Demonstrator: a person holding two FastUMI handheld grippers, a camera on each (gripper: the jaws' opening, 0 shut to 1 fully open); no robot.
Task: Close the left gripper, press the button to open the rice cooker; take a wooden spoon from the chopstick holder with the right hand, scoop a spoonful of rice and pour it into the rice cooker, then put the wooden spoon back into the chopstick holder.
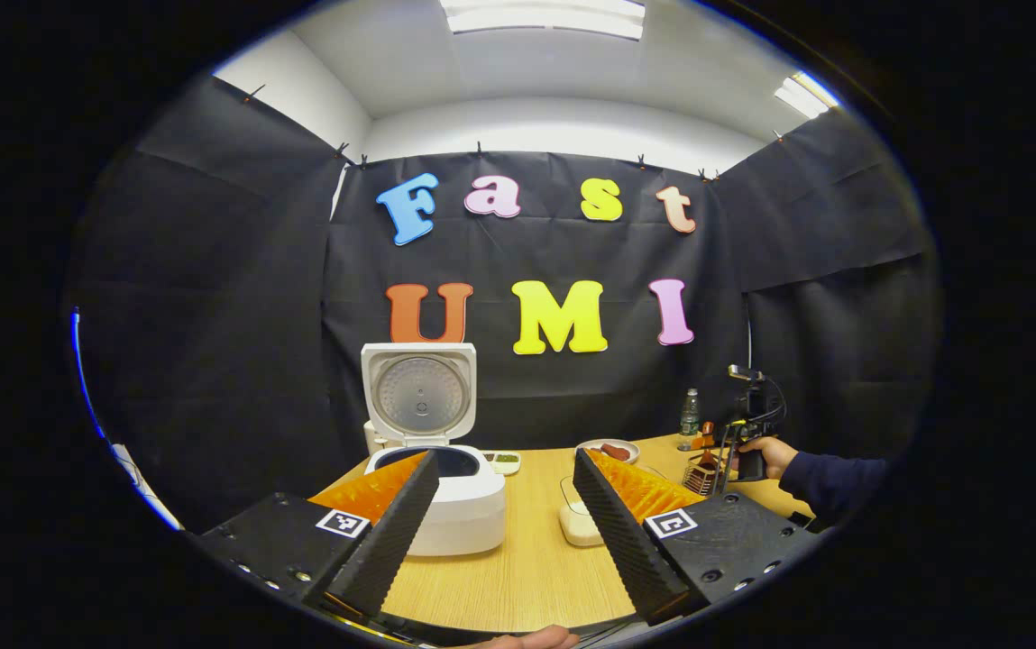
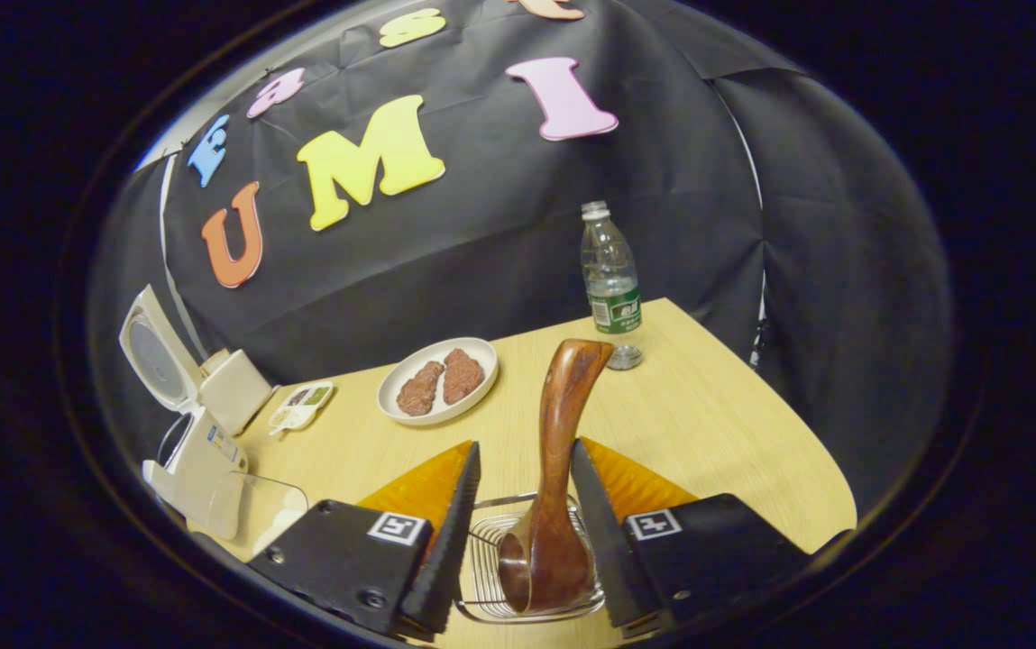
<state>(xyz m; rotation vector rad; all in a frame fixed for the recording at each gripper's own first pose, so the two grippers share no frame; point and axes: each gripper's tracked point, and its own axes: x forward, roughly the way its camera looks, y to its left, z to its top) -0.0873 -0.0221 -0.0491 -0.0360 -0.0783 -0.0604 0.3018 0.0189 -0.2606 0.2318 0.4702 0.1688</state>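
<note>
Wooden table (image 2: pixel 716 424) w/ rice cooker (image 1: pixel 459 496), plate (image 2: pixel 437 379), bottle (image 2: pixel 610 270), wire chopstick holder (image 2: pixel 490 559).

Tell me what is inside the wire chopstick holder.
In the right gripper view, the wire chopstick holder contains a wooden spoon, bowl end down and handle up, between the right gripper's open jaws. The holder's lower part is hidden by the spoon bowl and jaws.

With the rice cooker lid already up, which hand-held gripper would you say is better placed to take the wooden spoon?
Right hand-held gripper: its open fingers flank the wooden spoon in the wire chopstick holder.
</note>
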